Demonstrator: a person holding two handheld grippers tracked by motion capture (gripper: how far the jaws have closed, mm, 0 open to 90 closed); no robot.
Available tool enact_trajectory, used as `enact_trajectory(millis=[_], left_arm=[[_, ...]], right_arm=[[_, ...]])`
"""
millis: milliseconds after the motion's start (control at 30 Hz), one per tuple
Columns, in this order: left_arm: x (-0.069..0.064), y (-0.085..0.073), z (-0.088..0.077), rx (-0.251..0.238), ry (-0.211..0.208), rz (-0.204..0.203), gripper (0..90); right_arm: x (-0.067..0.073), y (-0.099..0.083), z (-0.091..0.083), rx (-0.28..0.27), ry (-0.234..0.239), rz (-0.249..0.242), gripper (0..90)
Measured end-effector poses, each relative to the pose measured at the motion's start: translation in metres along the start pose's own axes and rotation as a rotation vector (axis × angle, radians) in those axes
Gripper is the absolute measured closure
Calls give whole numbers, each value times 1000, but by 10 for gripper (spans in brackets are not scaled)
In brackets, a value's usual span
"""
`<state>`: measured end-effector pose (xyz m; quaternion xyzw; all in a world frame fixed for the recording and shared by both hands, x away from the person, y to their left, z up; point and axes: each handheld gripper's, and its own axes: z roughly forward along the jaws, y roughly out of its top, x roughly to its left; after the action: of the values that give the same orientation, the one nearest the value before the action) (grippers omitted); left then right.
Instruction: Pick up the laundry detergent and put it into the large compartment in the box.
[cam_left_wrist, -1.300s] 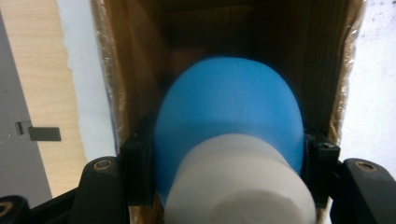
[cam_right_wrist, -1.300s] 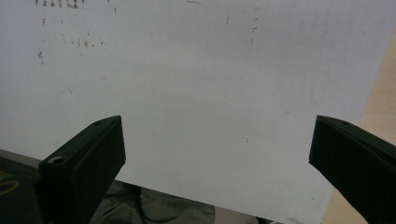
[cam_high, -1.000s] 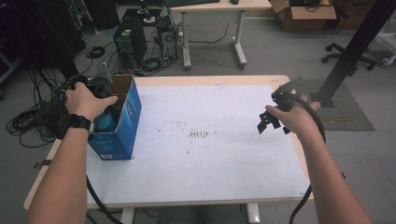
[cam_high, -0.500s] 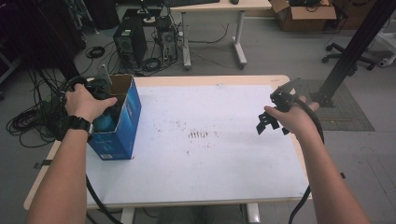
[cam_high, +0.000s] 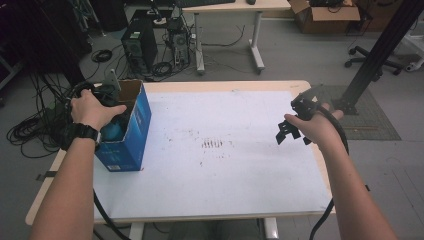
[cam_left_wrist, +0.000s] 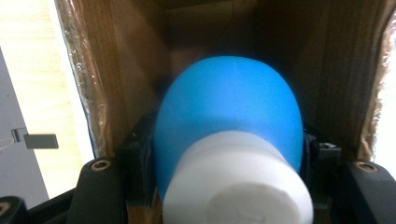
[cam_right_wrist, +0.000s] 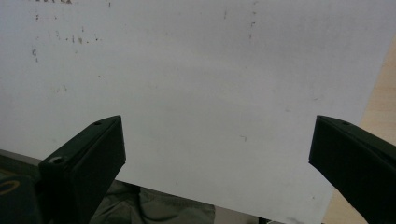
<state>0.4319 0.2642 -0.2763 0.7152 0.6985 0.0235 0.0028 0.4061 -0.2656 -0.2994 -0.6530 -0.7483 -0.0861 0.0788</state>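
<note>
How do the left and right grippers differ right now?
The left gripper is shut on a blue and white object; the right gripper is open with nothing between its jaws.
The left gripper reaches into the blue cardboard box; the right gripper is held above the bare white table sheet.
Shared: each is held in one of the person's hands and has black jaws.

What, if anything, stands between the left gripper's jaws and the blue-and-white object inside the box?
Nothing visible does. In the left gripper view the jaws of the left gripper are already closed on the blue-and-white object, inside the cardboard walls of the blue box. The right gripper is open over the white table sheet, well away.
</note>
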Motion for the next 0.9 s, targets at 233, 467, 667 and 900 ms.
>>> enact_trajectory(millis=[233,467,667,900], left_arm=[[-3,0,-7,2,0,-4,358],[-4,-2,-21,-12,8,0,337],[-7,-4,-46,-47,19,9,340],[-23,-8,-77,-97,22,27,331]], right_arm=[[0,0,0,-1,1,0,38],[0,-1,-3,-7,5,-3,38],[0,-3,-6,-10,7,-2,38],[1,-5,-11,-23,5,-4,37]])
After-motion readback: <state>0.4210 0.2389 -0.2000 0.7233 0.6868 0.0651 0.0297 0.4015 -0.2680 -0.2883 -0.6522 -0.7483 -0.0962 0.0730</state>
